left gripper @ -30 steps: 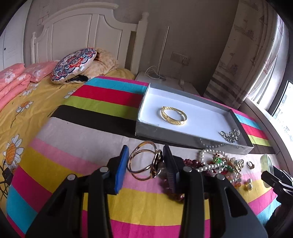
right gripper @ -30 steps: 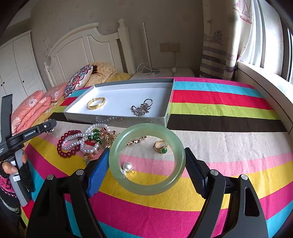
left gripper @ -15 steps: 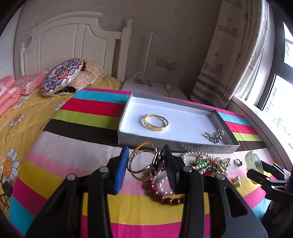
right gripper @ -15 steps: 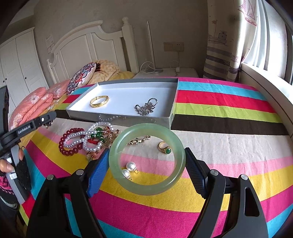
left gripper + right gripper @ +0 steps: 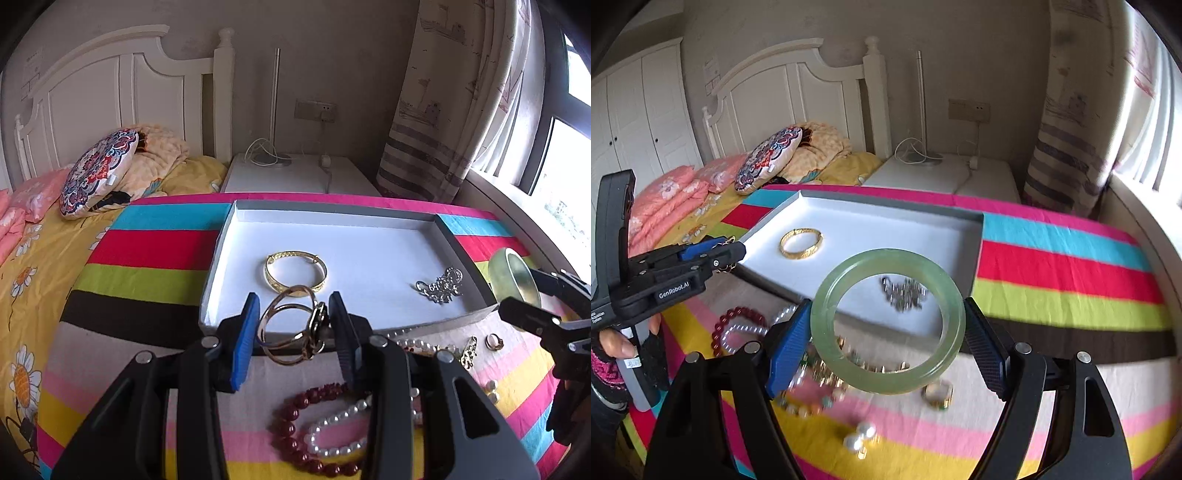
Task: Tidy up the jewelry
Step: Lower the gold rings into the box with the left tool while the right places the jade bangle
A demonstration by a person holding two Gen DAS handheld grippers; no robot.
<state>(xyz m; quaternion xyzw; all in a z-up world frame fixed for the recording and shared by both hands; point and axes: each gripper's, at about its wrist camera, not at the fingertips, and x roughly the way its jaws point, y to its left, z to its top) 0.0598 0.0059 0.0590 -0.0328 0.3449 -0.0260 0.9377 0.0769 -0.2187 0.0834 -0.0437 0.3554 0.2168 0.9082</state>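
Left claw: left gripper (image 5: 293,326) was clenched on a thin gold bangle with a dark ornament (image 5: 295,326), the pads pressing its two sides.
Left claw position: raised over the near wall of the grey tray (image 5: 465,251); one second earlier it hung above the striped cloth, short of the tray.
Right claw: right gripper (image 5: 888,330) was grasping the pale green jade bangle (image 5: 888,325) across its outer rim, ring face-on to the camera.
Right claw position: over the tray's near right corner; a second before, the ring was held over the loose pieces on the cloth.
Change noted: both claws had advanced toward the tray with their loads, the grips unaltered across the interval.
Tray contents: a broad gold bangle (image 5: 295,271) lay left of centre, a silver ornament (image 5: 441,286) near the right wall, well apart from each other.
Unsorted items: dark red bead bracelet (image 5: 306,432), pearl strand (image 5: 332,424), gold ring with a stone (image 5: 494,341), a gold clasp-like piece (image 5: 469,352) and loose pearl earrings (image 5: 858,437) remained on the striped bedspread (image 5: 147,251), just outside the tray.
Assessment: transfer step in progress, two pieces in transit, neither yet deposited.
Next requirement: in my judgement, each claw needs to lower inside the walls before opening.
Risk: the jade ring looked hard and smooth, and might roll or strike the silver piece if released high.
Surroundings: headboard (image 5: 110,96), patterned cushion (image 5: 98,170).
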